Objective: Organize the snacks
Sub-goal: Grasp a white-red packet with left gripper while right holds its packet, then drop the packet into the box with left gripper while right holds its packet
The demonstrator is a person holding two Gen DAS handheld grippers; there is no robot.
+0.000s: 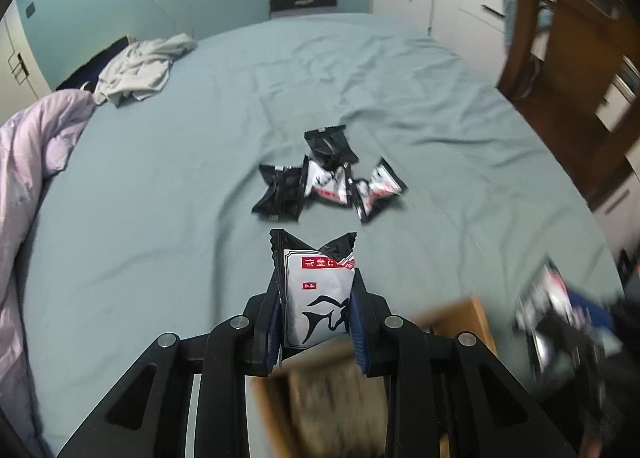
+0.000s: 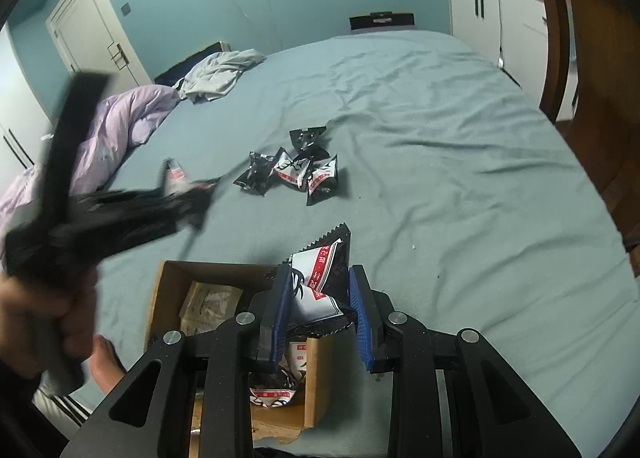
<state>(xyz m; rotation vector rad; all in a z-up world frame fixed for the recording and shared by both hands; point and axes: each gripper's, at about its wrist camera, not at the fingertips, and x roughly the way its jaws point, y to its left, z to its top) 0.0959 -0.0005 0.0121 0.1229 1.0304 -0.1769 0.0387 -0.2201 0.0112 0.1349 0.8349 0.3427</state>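
Black linkage arms fill the bottom of each wrist view, ending in blue ribbed pads. Between the left gripper (image 1: 316,312) pads sits a snack packet (image 1: 316,298), pinched at both sides and standing upright, its long axis pointing away from the camera toward twelve o'clock; the wrapper is glossy film, white with a black brush-stroke animal and a red label, with black serrated ends. Directly beneath these jaws, at six o'clock, lies a blurred cardboard box (image 1: 460,318) — the packet looks placed to drop straight down into it. The right gripper (image 2: 320,298) has its jaws set wider, and a second packet (image 2: 320,290) lies crumpled and tilted between them; it touches the left pad, but whether the right pad grips it cannot be told. The brown box (image 2: 160,290) sits below and toward seven o'clock of the right jaws, open-topped, with flat pale sachets and a few like packets inside. By this judgement the left hand is the nearer to releasing. Four loose packets (image 2: 294,169) — crinkly, pillow-shaped, black and white — cluster on the wrinkled teal bedsheet (image 2: 440,177) at twelve o'clock, well apart from both grippers. A lilac quilt (image 2: 120,117) bunches at ten o'clock.
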